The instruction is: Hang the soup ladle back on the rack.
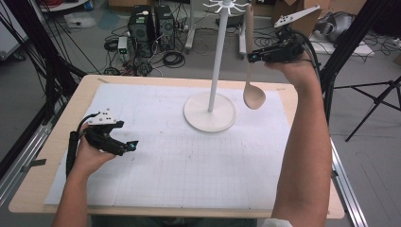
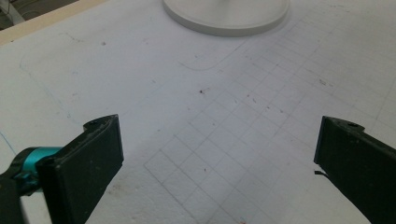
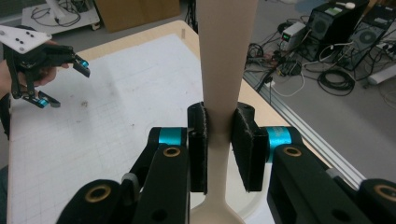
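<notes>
A long beige spoon (image 1: pixel 254 94) hangs upright in the air, bowl down, to the right of the white rack's pole (image 1: pixel 216 56). My right gripper (image 1: pixel 251 56) is shut on its handle, high above the table's far right. From the right gripper view, the two pads pinch the handle (image 3: pixel 227 51) from both sides, with my right gripper (image 3: pixel 220 144) just above the bowl's neck. The rack's round base (image 1: pixel 209 113) stands on the white grid mat (image 1: pixel 189 161). My left gripper (image 1: pixel 126 135) is open and holds nothing, low over the mat's left side; my left gripper (image 2: pixel 217 154) shows its jaws wide apart.
The hook ring (image 1: pixel 226 5) tops the rack, close to the spoon's upper end. The base (image 2: pixel 226 18) lies ahead of the left gripper. Beyond the wooden table edge (image 1: pixel 189 79) are computers (image 1: pixel 150 23), cables and boxes on the floor. A black tripod leg (image 1: pixel 347 42) rises at the right.
</notes>
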